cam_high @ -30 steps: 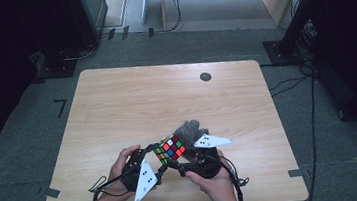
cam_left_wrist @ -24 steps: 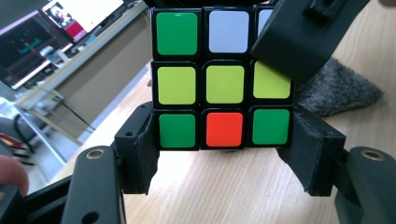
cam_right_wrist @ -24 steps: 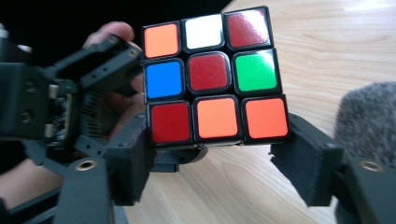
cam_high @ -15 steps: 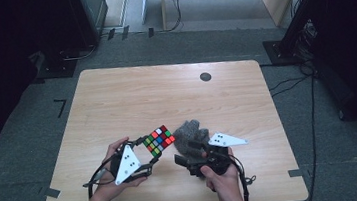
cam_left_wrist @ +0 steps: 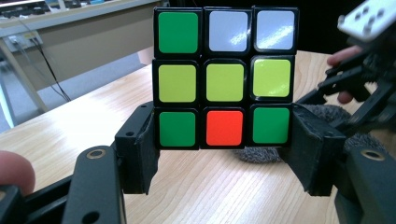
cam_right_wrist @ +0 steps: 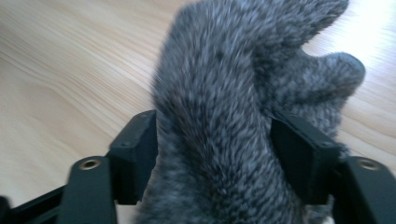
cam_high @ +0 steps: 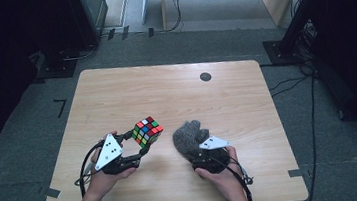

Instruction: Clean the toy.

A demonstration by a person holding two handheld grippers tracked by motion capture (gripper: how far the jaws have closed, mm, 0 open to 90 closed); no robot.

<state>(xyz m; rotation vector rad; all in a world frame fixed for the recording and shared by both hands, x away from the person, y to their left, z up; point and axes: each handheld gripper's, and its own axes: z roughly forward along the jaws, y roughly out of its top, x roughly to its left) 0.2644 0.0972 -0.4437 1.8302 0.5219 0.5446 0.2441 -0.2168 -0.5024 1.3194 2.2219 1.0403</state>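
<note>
A scrambled puzzle cube (cam_high: 147,131) with black edges hangs just above the table, held by my left gripper (cam_high: 139,152). In the left gripper view the cube (cam_left_wrist: 225,77) shows green, white, yellow and red tiles, and both black jaws press its bottom row, so the left gripper (cam_left_wrist: 224,140) is shut on it. A grey fuzzy knitted mitten (cam_high: 189,137) lies right of the cube. My right gripper (cam_high: 197,154) is shut on it. In the right gripper view the mitten (cam_right_wrist: 224,116) bulges between the two jaws of the right gripper (cam_right_wrist: 214,144).
The wooden table (cam_high: 176,95) has a round black cable hole (cam_high: 205,76) near its far edge. Grey floor with cables and dark furniture surrounds it. A hand holds each gripper near the table's front edge.
The cube and mitten were together at the table's front middle. My left gripper has carried the cube left and up, away from the mitten. The right gripper has stayed on the mitten.
</note>
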